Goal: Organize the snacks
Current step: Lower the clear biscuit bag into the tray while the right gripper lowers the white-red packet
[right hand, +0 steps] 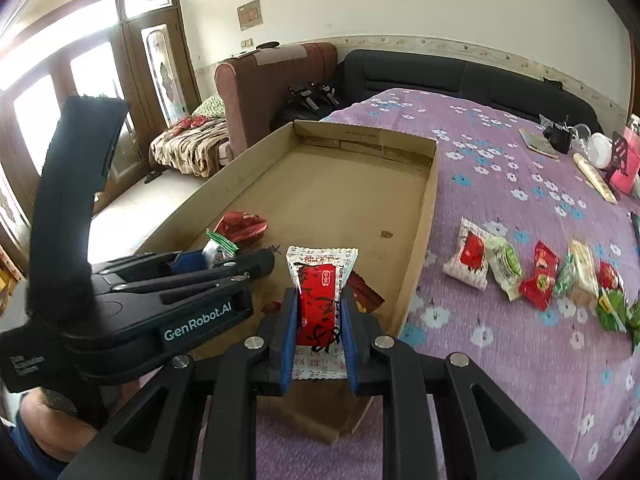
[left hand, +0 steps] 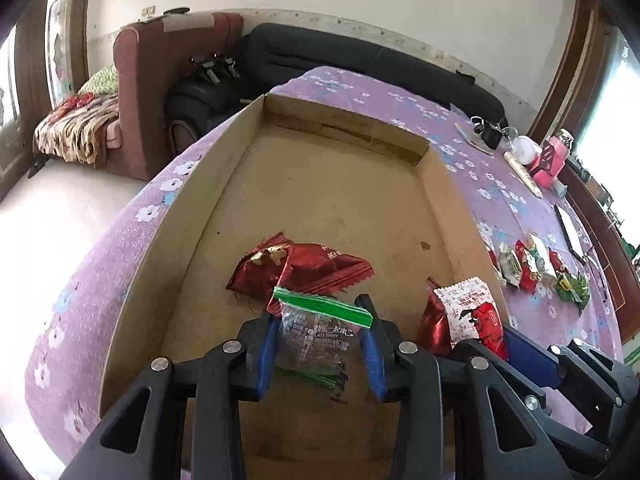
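Left gripper (left hand: 320, 344) fingers clamped on green-edged clear packet (left hand: 318, 334) over cardboard tray (left hand: 168, 248). Right gripper (right hand: 318, 332) fingers clamped on red-white snack (right hand: 320, 300) above tray near edge. More snacks (right hand: 536, 276) on purple tabletop (right hand: 500, 360).

purple white-flowered cloth (left hand: 400, 100), plain brown tray (left hand: 320, 184), shiny red wrappers (left hand: 304, 268), green-edged clear packet (left hand: 316, 332)

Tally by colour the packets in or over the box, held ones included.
Red packets: 3. An overlapping pair that looks like two, and one more by the right wall of the box.
Clear packet, green ends: 1, in the left gripper.
White packet, red print: 1, in the right gripper.
Total: 5
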The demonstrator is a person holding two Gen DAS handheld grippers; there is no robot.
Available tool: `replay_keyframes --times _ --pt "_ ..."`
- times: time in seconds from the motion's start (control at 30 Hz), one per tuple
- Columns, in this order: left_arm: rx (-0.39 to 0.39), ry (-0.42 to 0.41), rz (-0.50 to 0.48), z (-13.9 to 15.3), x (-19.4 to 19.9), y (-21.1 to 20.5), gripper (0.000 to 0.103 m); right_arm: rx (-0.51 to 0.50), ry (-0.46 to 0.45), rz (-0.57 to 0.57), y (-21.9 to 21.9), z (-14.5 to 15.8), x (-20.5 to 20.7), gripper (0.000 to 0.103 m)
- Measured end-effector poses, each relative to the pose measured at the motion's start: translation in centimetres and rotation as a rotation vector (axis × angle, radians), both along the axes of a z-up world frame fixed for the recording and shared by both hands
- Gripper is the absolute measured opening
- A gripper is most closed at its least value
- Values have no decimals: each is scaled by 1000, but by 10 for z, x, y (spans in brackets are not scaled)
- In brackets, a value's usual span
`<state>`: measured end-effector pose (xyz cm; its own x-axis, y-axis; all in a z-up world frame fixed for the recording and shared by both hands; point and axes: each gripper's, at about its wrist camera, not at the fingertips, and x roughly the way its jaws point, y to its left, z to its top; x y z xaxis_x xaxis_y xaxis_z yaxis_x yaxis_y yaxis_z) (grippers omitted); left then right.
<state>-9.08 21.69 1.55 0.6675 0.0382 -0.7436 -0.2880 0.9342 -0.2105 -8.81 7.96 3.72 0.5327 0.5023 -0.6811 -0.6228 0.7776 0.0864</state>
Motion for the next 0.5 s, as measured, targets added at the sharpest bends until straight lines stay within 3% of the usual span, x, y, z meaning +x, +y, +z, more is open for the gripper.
replay_keyframes --times 0.37,0.5 --pt "7 -9 30 1 10 9 41 -54 -71 -19 18 -2 12 20" --pt "-8 -17 44 1 8 13 41 -45 -54 -22 18 -3 18 21"
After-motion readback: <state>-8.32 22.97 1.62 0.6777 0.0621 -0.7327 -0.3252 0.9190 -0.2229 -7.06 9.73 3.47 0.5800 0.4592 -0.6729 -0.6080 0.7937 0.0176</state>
